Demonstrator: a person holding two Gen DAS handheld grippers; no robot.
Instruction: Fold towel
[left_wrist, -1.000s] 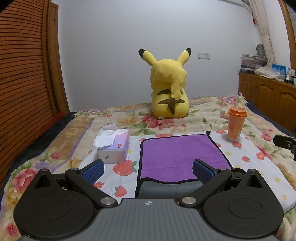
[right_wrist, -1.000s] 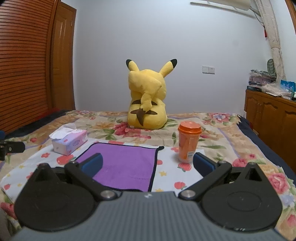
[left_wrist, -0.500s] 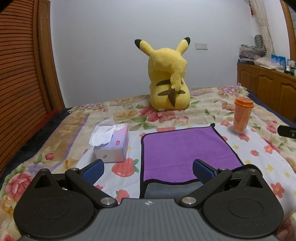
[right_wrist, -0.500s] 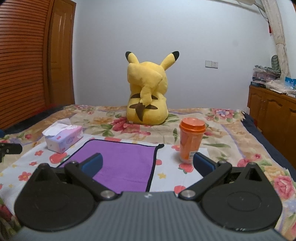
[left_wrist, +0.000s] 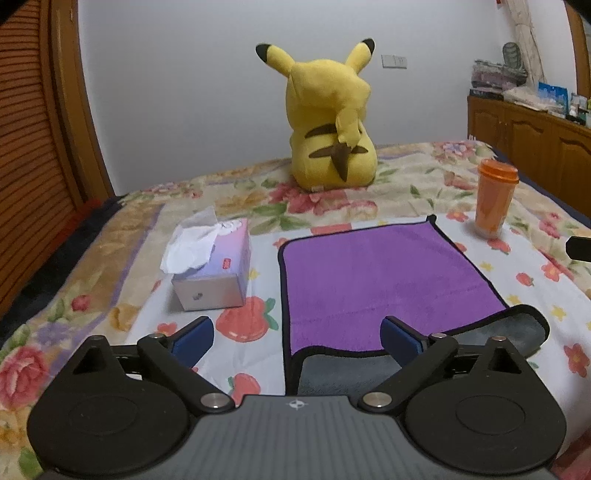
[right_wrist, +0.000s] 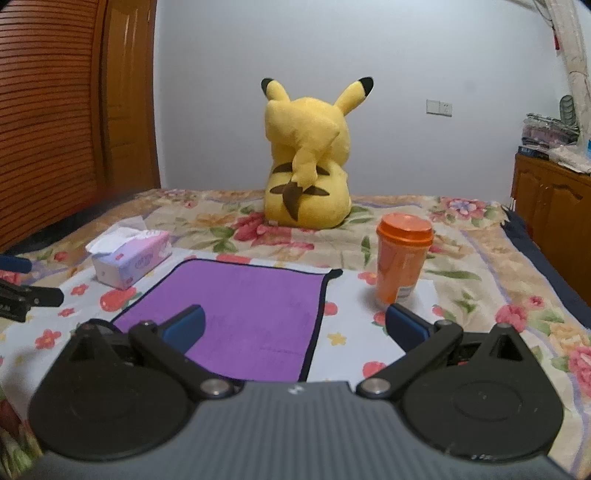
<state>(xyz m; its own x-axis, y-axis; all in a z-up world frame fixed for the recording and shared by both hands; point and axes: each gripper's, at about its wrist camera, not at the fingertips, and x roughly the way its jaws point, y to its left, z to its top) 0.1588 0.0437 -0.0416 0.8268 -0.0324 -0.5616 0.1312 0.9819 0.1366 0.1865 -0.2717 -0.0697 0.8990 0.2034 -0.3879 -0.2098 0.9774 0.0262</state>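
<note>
Purple towel, one; one tissue box, one orange cup, one plush; both jaws wide, empty.

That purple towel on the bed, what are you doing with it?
Someone holding a gripper in each hand is getting ready to fold the purple towel. It lies on the flowery bedspread, with its near edge turned up so the grey underside shows. The left gripper and right gripper are both open above its near edge, gripping nothing. A tissue box, orange cup and Pikachu plush sit around it.
</note>
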